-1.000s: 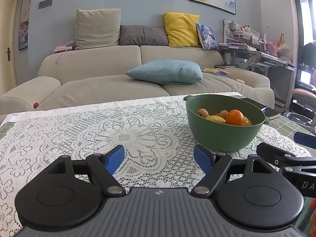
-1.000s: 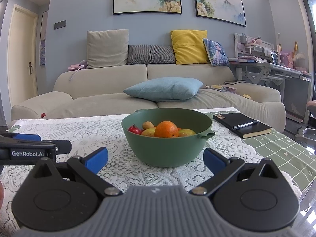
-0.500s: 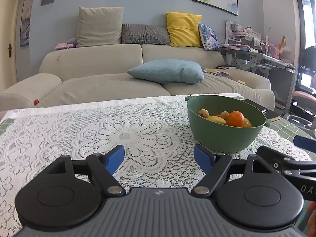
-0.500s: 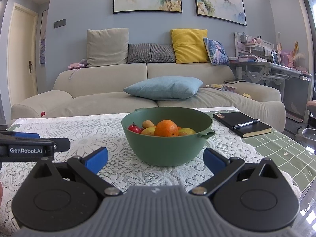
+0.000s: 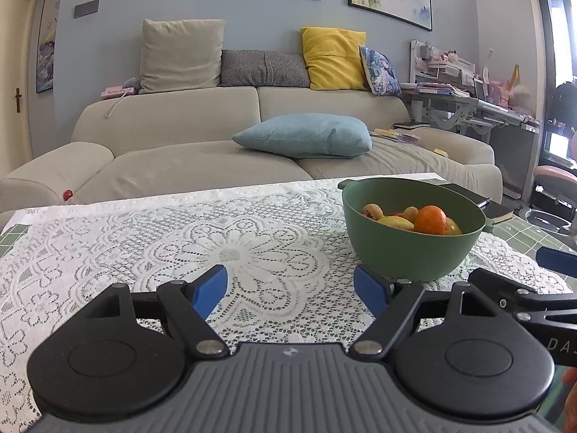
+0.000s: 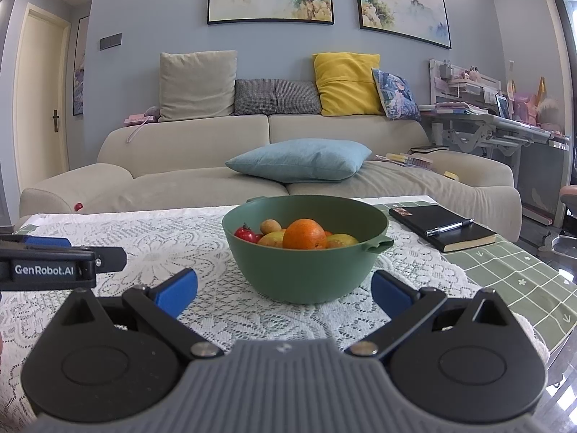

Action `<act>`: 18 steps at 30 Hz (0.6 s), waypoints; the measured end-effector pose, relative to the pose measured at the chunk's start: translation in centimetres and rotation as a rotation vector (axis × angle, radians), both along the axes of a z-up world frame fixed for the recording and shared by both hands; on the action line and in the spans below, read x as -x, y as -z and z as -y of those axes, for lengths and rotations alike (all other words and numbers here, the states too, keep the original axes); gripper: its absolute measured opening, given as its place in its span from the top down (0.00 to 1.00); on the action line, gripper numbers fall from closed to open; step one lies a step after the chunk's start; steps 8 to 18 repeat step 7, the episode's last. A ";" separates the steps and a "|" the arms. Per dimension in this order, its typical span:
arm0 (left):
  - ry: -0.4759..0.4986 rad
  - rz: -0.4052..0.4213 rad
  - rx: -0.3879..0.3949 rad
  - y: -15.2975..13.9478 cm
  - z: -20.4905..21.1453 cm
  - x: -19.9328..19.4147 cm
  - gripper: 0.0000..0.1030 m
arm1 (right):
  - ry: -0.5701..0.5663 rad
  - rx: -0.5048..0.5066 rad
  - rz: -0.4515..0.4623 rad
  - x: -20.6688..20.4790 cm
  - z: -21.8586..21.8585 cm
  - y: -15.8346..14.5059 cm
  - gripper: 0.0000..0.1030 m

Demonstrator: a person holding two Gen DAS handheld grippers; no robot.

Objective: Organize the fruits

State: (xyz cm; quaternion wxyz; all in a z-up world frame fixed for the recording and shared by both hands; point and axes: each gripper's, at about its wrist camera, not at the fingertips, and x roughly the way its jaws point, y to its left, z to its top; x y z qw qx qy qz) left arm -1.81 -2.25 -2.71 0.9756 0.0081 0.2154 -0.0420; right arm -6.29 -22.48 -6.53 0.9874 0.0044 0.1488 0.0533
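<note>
Wide open and holding nothing, the left gripper (image 5: 290, 287) and right gripper (image 6: 284, 288), both low over the lace tablecloth (image 5: 151, 238). Just beyond, green bowl (image 6: 303, 270) with orange (image 6: 304, 234), cherry tomato (image 6: 246, 233). Only in right view: black notebook (image 6: 441, 227) with pen (image 6: 449, 227).

Bare lace surface (image 5: 144, 245) lies open left of the green bowl (image 6: 306, 270); bowl blocks the right tongs (image 6: 285, 288). A black notebook (image 6: 440, 227) sits right of it.
</note>
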 end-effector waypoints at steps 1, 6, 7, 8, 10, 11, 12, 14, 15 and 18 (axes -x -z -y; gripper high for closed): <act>0.000 0.001 0.000 0.0 0.0 0.0 0.09 | 0.000 0.002 0.000 0.0 0.0 0.0 0.04; -0.001 0.012 -0.007 0.0 0.0 0.0 0.09 | -0.002 0.013 0.000 -0.2 -0.1 0.1 0.04; 0.000 0.011 -0.002 0.0 -0.1 0.0 0.09 | -0.002 0.012 -0.001 -0.2 -0.1 0.1 0.04; 0.000 0.011 -0.002 0.0 -0.1 0.0 0.09 | -0.002 0.012 -0.001 -0.2 -0.1 0.1 0.04; 0.000 0.011 -0.002 0.0 -0.1 0.0 0.09 | -0.002 0.012 -0.001 -0.2 -0.1 0.1 0.04; 0.000 0.011 -0.002 0.0 -0.1 0.0 0.09 | -0.002 0.012 -0.001 -0.2 -0.1 0.1 0.04; 0.000 0.011 -0.002 0.0 -0.1 0.0 0.09 | -0.002 0.012 -0.001 -0.2 -0.1 0.1 0.04; 0.000 0.011 -0.002 0.0 -0.1 0.0 0.09 | -0.002 0.012 -0.001 -0.2 -0.1 0.1 0.04; 0.000 0.011 -0.002 0.0 -0.1 0.0 0.09 | -0.002 0.012 -0.001 -0.2 -0.1 0.1 0.04; 0.000 0.011 -0.002 0.0 -0.1 0.0 0.09 | -0.002 0.012 -0.001 -0.2 -0.1 0.1 0.04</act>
